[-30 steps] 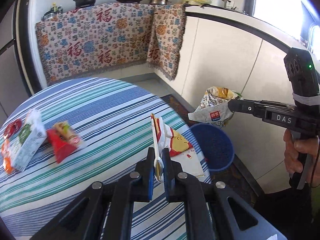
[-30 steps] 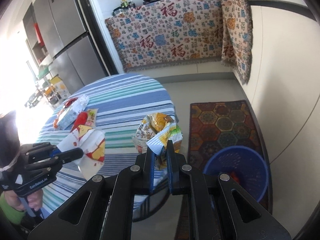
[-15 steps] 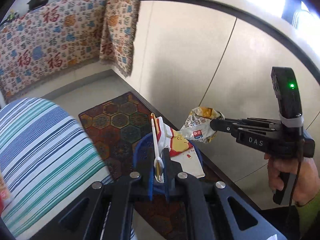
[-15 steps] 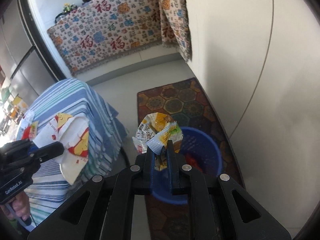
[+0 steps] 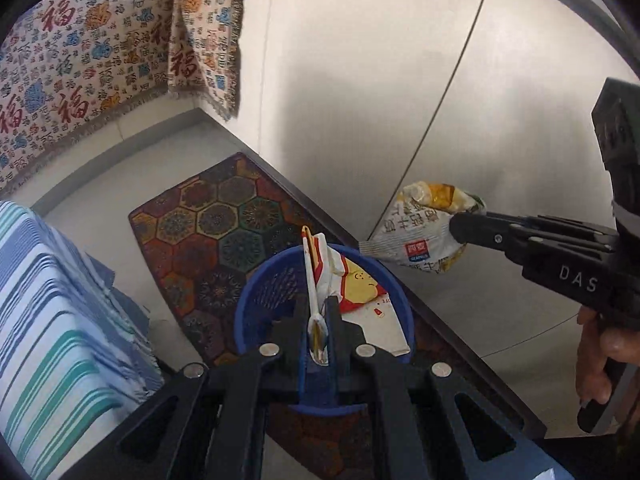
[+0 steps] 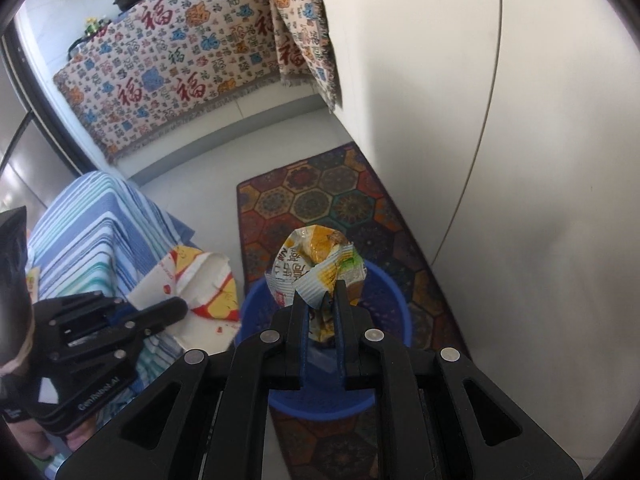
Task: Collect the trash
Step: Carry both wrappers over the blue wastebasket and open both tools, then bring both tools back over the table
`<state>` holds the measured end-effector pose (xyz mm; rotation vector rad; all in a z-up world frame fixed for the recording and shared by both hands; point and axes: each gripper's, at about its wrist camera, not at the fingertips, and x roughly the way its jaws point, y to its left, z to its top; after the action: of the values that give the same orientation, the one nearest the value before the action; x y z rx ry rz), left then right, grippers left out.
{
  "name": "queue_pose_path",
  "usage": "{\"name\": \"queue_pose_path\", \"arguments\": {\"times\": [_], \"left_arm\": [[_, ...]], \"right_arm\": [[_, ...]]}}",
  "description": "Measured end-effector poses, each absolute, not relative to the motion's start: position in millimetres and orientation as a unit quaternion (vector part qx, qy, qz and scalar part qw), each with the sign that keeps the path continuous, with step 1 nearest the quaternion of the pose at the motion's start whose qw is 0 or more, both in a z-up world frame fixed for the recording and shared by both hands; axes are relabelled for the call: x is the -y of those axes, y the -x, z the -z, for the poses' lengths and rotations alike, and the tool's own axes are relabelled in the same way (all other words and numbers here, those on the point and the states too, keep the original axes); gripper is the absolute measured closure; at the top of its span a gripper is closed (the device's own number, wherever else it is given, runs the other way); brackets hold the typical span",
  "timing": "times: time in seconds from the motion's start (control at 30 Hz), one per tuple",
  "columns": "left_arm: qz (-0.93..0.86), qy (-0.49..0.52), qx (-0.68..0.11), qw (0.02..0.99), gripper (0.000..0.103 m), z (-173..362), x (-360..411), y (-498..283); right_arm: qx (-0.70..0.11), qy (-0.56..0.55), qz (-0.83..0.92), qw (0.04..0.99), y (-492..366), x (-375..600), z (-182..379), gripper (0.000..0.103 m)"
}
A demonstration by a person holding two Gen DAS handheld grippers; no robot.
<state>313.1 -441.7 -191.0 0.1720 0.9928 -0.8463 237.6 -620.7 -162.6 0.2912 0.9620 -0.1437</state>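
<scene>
Both pieces of trash hang over the round blue perforated plastic bin [image 5: 256,300] on the patterned hexagon rug [image 5: 224,224]. The left gripper [image 5: 319,320] is pinched tight on the edge of a flattened white, red and yellow paper carton [image 5: 352,284], which stands on edge right above the bin's mouth. The right gripper [image 6: 322,304] is clamped on a fold of a crumpled white and yellow foil snack bag [image 6: 316,256], also hanging above the bin.

Both look feather-light to me. The carton seems semi-stiff, holding its shape from a single edge pinch, so an edge grip should serve; it is broad enough that it may catch the rim when dropped. The snack bag looks soft, crinkly and probably slick, best taken on a bunched fold, as it is now. Neither looks fragile.

Writing: the right tool's body reads "DAS" in the left view, and the left tool's reads "GenRobot.AI" in the right view. The bag carries large Chinese characters and a small red-and-blue logo square, too small to read. The patterned cloth [image 6: 172,68] behind repeats the red character 福.
</scene>
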Motion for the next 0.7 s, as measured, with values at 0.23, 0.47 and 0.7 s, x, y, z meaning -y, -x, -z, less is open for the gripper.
{"name": "queue_pose_path", "arguments": {"times": [0.23, 0.47, 0.7], "left_arm": [[0.394, -0.09, -0.455, 0.794, 0.062, 199.2, 451.7, -317.8], [0.388, -0.087, -0.427, 0.812, 0.057, 175.3, 436.8, -303.9], [0.366, -0.072, -0.395, 0.84, 0.047, 130.8, 363.6, -276.9]], "right_arm": [[-0.438, -0.136, 0.087, 0.885, -229.4, 624.8, 152.7, 0.066], [-0.396, -0.115, 0.124, 0.902, -219.9, 624.9, 133.5, 0.03], [-0.364, -0.054, 0.148, 0.918, -215.2, 606.0, 116.5, 0.019]]}}
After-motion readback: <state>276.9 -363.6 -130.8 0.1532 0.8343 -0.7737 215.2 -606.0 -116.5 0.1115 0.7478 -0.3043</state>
